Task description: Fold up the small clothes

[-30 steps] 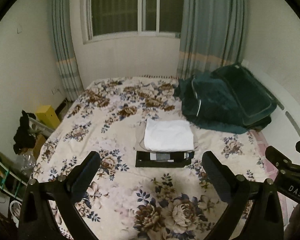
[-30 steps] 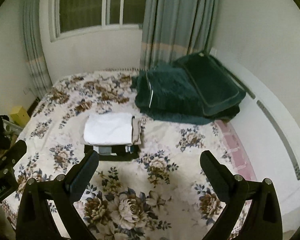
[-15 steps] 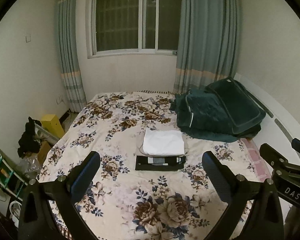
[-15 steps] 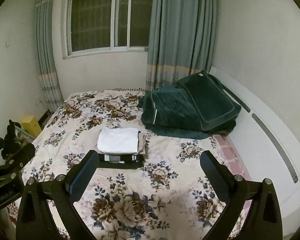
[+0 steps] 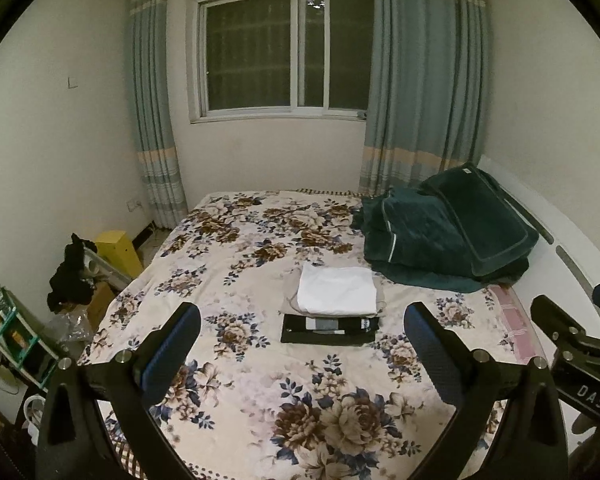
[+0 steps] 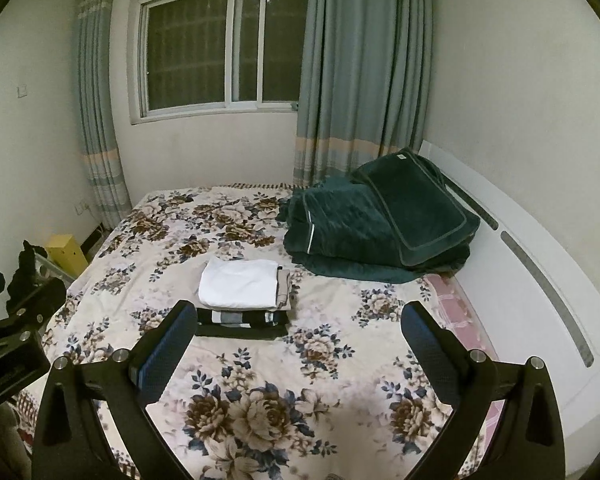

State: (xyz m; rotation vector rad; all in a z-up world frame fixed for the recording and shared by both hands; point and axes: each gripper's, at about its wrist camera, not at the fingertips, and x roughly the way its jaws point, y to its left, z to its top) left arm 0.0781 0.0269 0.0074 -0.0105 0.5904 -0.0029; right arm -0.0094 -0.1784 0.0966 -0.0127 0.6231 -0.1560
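A stack of folded clothes lies mid-bed: a white folded garment [image 5: 337, 291] on top, a beige piece under it, and a black and grey striped one [image 5: 330, 326] at the bottom front. The white garment [image 6: 239, 284] and the striped one [image 6: 240, 319] also show in the right wrist view. My left gripper [image 5: 300, 346] is open and empty, held above the near part of the bed, well back from the stack. My right gripper [image 6: 298, 344] is open and empty, likewise back from the stack.
The bed has a floral cover [image 5: 260, 380]. A dark green quilt and pillow [image 5: 448, 232] lie at the right by the white headboard [image 6: 540, 280]. A yellow box [image 5: 118, 246], dark clothes and a shelf stand on the floor at the left. A curtained window is behind.
Both grippers have pulled back and up from the bed, so the stack looks smaller and farther away. The stack has not moved. Both grippers stay open.
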